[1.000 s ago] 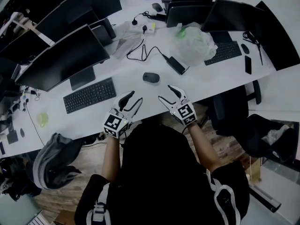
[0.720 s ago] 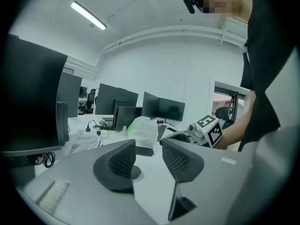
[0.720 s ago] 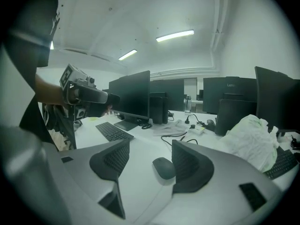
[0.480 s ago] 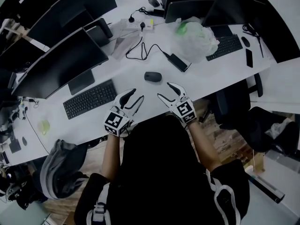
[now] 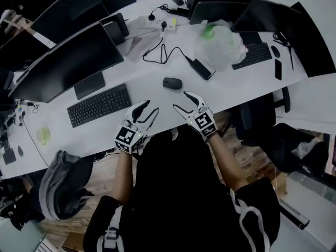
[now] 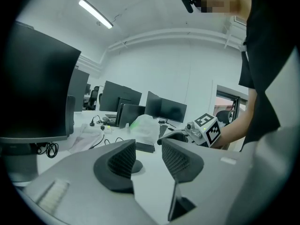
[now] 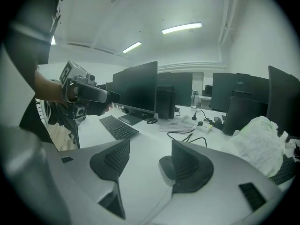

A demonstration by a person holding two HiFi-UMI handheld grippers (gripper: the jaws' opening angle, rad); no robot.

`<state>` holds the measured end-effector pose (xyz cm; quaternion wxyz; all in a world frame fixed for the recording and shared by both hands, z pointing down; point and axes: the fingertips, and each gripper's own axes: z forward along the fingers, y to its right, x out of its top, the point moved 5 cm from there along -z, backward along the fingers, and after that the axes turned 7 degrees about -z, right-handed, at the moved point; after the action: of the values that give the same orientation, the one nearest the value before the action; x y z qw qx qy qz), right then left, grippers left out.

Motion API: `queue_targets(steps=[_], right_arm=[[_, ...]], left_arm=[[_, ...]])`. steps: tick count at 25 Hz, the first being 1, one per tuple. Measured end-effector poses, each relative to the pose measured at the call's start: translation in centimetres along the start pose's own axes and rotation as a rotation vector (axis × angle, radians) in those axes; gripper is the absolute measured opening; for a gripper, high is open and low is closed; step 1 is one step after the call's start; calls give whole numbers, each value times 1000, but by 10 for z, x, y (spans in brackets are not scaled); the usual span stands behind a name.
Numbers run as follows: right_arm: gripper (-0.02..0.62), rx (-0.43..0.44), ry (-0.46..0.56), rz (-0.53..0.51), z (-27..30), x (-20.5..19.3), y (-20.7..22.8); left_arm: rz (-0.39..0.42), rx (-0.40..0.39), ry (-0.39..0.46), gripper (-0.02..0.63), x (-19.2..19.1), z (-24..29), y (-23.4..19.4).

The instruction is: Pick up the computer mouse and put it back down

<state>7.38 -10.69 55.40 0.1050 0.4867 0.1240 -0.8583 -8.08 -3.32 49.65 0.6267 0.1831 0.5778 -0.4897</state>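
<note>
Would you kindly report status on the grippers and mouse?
Left gripper open, empty. Right gripper open, empty. Mouse on desk, untouched, ahead of right gripper. Nothing between.

A: Black keyboard [image 5: 100, 105] on the white worktop [image 5: 149, 92], big monitor [image 5: 68, 62] right behind it.
B: And out past its right end, a black power brick [image 5: 202, 69], then a white plastic bag [image 5: 220, 45].

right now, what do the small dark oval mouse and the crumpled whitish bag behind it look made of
The small dark oval mouse looks like moulded plastic, matt: a smooth rounded shell with no glare. The crumpled whitish bag is probably thin plastic film: translucent, wrinkled, with something green showing through.
</note>
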Motion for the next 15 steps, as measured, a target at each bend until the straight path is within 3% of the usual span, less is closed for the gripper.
queue_targets(steps=[15], right_arm=[[278, 76, -8, -42, 33, -1, 7]], left_arm=[[-41, 83, 0, 170, -14, -13, -17]])
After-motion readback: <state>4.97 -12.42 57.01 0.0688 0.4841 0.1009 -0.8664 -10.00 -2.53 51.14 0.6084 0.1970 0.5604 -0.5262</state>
